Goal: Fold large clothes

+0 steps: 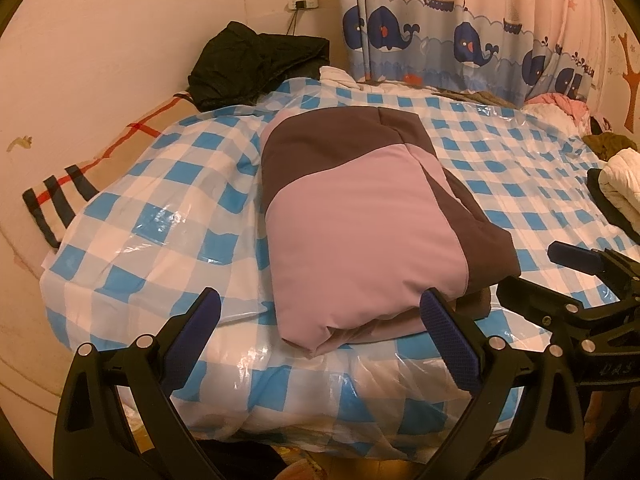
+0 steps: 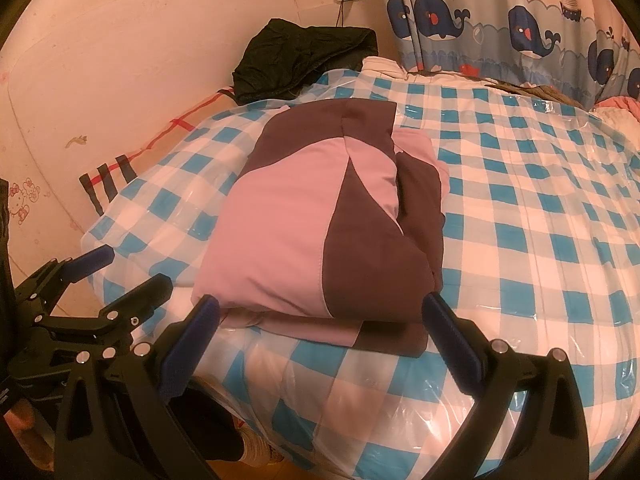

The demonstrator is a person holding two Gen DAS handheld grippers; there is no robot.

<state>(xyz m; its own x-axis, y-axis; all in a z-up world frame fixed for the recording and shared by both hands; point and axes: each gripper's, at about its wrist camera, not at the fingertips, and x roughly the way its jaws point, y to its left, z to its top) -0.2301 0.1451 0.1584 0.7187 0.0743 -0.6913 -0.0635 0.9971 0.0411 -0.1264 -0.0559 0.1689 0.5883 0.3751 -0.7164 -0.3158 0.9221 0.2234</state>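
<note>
A pink and dark brown padded garment (image 1: pixel 360 216) lies folded into a thick rectangle on the blue-and-white checked plastic sheet (image 1: pixel 152 216) over the bed. It also shows in the right wrist view (image 2: pixel 320 220). My left gripper (image 1: pixel 320 320) is open and empty, its jaws spread just in front of the garment's near edge. My right gripper (image 2: pixel 320 324) is open and empty too, at the same near edge. Each gripper shows in the other's view: the right one (image 1: pixel 560 276) at right, the left one (image 2: pixel 120 272) at left.
A black garment (image 1: pixel 256 64) is heaped at the back by the wall. A plaid pillow (image 1: pixel 100 164) lies at the left. More clothes (image 1: pixel 620 184) pile at the right edge. A whale curtain (image 1: pixel 460 36) hangs behind. The bed's near edge (image 2: pixel 360 420) drops off below the grippers.
</note>
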